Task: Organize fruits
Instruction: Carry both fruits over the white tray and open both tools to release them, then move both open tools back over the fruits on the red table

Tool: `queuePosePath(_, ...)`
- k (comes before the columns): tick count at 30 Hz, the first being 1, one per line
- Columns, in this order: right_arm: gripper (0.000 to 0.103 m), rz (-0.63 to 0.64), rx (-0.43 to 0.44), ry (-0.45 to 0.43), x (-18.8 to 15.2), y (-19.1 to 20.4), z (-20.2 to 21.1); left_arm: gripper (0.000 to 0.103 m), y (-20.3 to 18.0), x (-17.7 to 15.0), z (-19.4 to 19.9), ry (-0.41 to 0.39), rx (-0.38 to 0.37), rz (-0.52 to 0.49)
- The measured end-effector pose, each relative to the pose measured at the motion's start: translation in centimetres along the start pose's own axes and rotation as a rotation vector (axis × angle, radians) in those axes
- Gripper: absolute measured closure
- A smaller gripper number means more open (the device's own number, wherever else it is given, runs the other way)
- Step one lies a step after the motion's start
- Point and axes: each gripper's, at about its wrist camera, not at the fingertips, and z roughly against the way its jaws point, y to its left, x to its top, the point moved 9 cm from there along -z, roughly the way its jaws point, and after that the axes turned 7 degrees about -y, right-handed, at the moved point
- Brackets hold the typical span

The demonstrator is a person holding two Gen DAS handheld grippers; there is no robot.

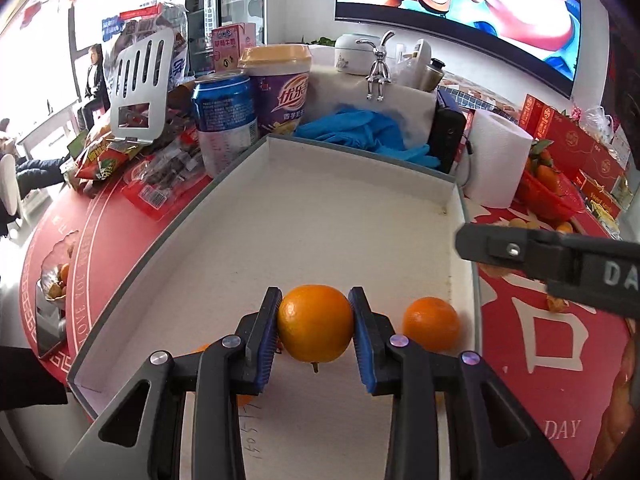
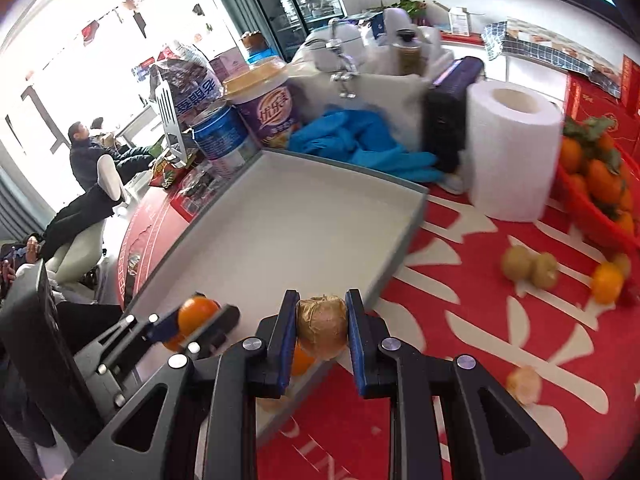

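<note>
Orange point(image 1: 315, 323): firm, round, smooth-skinned, likely to roll; pinched across its widest part by the left tongs point(image 1: 316, 334), above the tray point(image 1: 320, 216).
Brown fruit point(image 2: 322, 327): light, papery-looking, probably bruises; clamped in the right tongs point(image 2: 323, 338) over the tray's edge.
Count: one more orange point(image 1: 431, 324) lies just right of the left tongs; two yellowish fruits point(image 2: 529, 268) and one orange point(image 2: 607, 282) sit on the desk point(image 2: 500, 320), well right of the right tongs.

My right gripper point(image 2: 321, 322) is clamped on a brownish fruit point(image 2: 322, 326) right over the tray's point(image 2: 404, 240) near edge, toilet roll point(image 2: 514, 152) beyond it.
</note>
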Motion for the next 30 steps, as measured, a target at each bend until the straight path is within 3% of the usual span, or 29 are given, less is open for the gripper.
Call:
queuePosePath(8,0.079,0.016,0.0,0.051,0.0,1.5,-3.2,0.065,-0.2,0.2,-0.2,-0.006,-0.016,-0.022)
queuePosePath(10,0.078,0.018,0.006,0.067,-0.2,1.7,-3.7,0.057,-0.4,0.0,-0.3,-0.004,-0.012,-0.051)
queuePosePath(11,0.075,0.017,0.011,0.074,-0.3,1.7,-3.9,0.054,-0.4,-0.1,-0.4,-0.01,0.001,-0.072)
queuePosePath(13,0.041,0.014,0.016,0.084,-0.5,1.7,-4.1,0.05,-0.5,-0.1,-0.4,-0.017,0.019,-0.108)
queuePosePath(15,0.023,0.007,0.042,0.049,0.0,1.9,-3.4,0.047,-0.5,-0.1,-0.5,-0.016,0.018,-0.111)
queuePosePath(17,0.021,0.013,0.012,0.022,0.5,1.8,-2.5,0.045,-0.4,-0.1,-0.6,-0.016,0.019,-0.103)
queuePosePath(19,0.021,0.022,-0.01,-0.007,1.0,1.6,-1.4,0.033,-0.2,-0.1,-0.5,-0.016,0.019,-0.101)
queuePosePath(20,0.017,0.019,-0.012,-0.02,1.3,1.4,-0.6,0.028,-0.1,0.0,-0.4,-0.024,0.014,-0.087)
queuePosePath(21,0.003,0.016,-0.014,-0.027,1.4,1.1,-0.1,0.022,0.2,0.2,-0.1,-0.032,0.016,-0.07)
queuePosePath(25,0.0,-0.033,-0.072,-0.069,0.9,-1.8,2.7,0.022,0.6,0.7,1.4,-0.048,0.024,-0.058)
queuePosePath(27,0.0,-0.073,-0.112,-0.081,-0.1,-4.0,4.3,0.022,-0.3,0.9,2.4,-0.05,-0.014,-0.057)
queuePosePath(30,0.0,-0.112,-0.238,-0.073,-2.7,-8.1,6.5,0.022,-3.2,0.9,3.7,-0.053,-0.086,-0.093)
